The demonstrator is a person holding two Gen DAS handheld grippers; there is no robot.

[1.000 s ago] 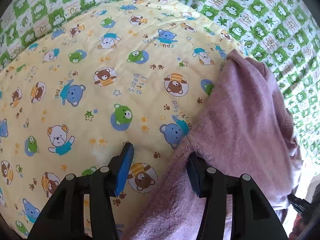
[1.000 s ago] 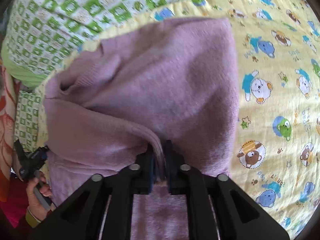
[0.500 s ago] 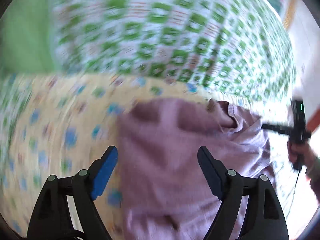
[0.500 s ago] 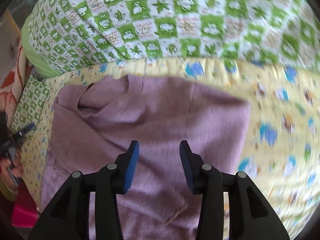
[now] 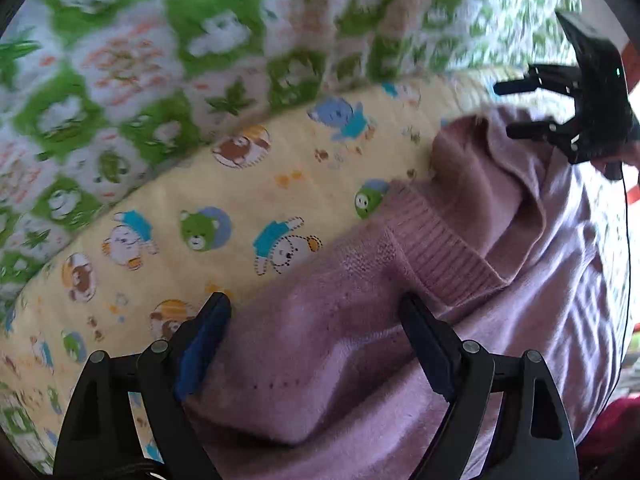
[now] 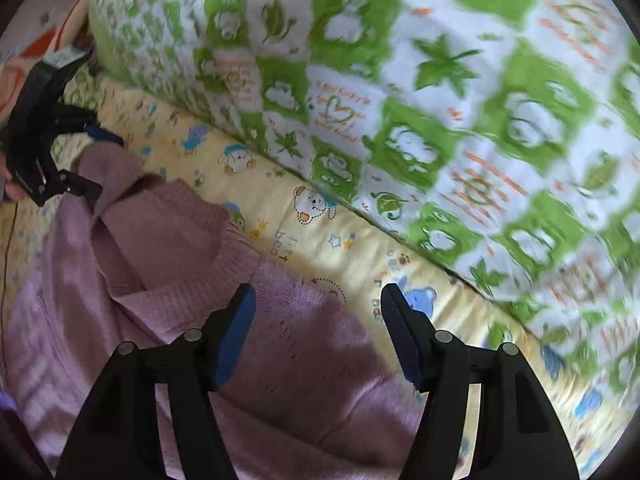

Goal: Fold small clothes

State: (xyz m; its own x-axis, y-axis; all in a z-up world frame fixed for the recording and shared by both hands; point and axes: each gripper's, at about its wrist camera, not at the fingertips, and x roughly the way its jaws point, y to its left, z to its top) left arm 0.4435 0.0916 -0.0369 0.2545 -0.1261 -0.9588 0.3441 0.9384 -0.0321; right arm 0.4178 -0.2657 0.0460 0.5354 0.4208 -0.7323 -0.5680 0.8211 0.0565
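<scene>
My left gripper stands with its jaws spread wide and nothing clamped between them; they have just been opening. Beneath them lies the mauve knitted sweater, a soft small garment with a ribbed neckband. The blue pad of the left finger sits at the sweater's left edge, the dark right finger over the knit just near of the neckband. Whether either finger touches the fabric cannot be told.

My right gripper has its jaws partly spread and likewise grips nothing; these too have just been opening. Its blue-padded left finger stands over the mauve knit, its right finger over the yellow bedsheet printed with cartoon bears, so that the sweater's far right edge runs between them.

The sweater lies spread on that yellow sheet, its neckband turned toward the far side. In the right wrist view it fills the near left of the scene; in the left wrist view it fills the near right. Just beyond the sheet rises a quilt in green and white checks with leaf and animal motifs, blurred in both views.

Each gripper shows in the other's view: the right one far right, above the sweater's collar, the left one far left at the garment's far corner. A thin black cable hangs from the right one.
</scene>
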